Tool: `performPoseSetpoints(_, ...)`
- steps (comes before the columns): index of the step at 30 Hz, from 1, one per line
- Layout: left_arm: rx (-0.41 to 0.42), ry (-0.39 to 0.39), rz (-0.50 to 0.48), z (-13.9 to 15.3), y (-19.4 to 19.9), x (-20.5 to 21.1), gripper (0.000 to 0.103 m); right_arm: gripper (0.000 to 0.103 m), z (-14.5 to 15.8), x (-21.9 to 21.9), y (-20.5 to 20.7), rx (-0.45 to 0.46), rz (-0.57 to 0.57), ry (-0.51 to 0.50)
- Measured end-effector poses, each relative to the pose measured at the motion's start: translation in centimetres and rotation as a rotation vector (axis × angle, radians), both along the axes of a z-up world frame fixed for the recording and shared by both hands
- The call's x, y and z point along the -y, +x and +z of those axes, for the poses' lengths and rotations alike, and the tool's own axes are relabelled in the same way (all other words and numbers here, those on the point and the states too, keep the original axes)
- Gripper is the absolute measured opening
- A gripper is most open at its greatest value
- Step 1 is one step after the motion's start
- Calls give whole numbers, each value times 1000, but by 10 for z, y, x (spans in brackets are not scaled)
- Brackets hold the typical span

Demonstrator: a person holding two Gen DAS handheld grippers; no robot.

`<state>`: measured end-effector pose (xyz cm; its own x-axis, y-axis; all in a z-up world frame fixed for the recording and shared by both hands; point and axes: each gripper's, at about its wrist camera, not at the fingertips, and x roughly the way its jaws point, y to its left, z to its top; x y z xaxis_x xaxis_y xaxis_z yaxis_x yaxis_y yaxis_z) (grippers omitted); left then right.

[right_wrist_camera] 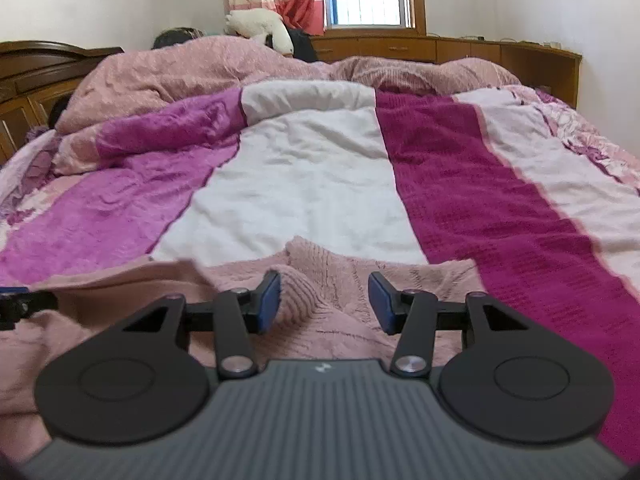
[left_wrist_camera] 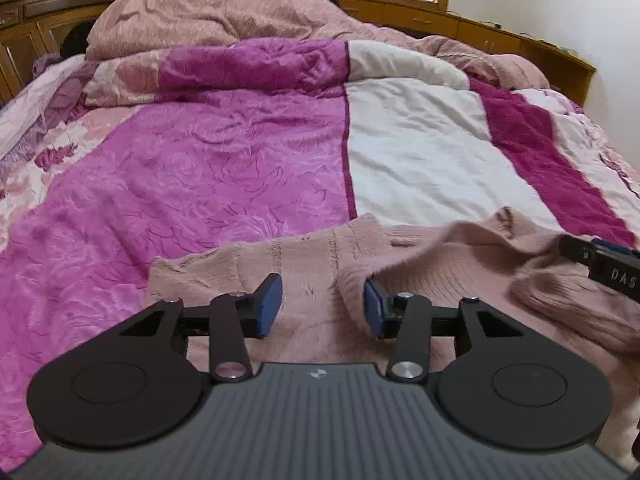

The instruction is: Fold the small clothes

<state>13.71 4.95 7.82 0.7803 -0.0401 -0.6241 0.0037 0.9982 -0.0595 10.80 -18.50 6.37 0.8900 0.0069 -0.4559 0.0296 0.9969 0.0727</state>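
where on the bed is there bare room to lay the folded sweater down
Free: the white stripe and the purple panel, both beyond the pink sweater. Crowded: the near edge, under the sweater and both open tongs, and the far end with the bunched pink duvet.

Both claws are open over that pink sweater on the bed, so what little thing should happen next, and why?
Probably close the right gripper on the knit fold beside its left pad. Both it and the left gripper stand open, holding nothing, and the pink sweater lies rumpled on the bedspread, so a fresh grip comes first.
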Motion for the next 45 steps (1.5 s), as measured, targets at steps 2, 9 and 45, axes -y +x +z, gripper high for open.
performPoseSetpoints(2, 7, -2, -2, 8, -12, -1, 54, 50, 8, 2, -11, 5, 5, 10)
performPoseSetpoints(9, -2, -30, -29, 26, -46, -7, 54, 50, 30, 4, -53, 14, 29, 29)
performPoseSetpoints(45, 85, 119, -133, 5, -42, 22, 11, 51, -29, 1, -90, -158, 14, 5)
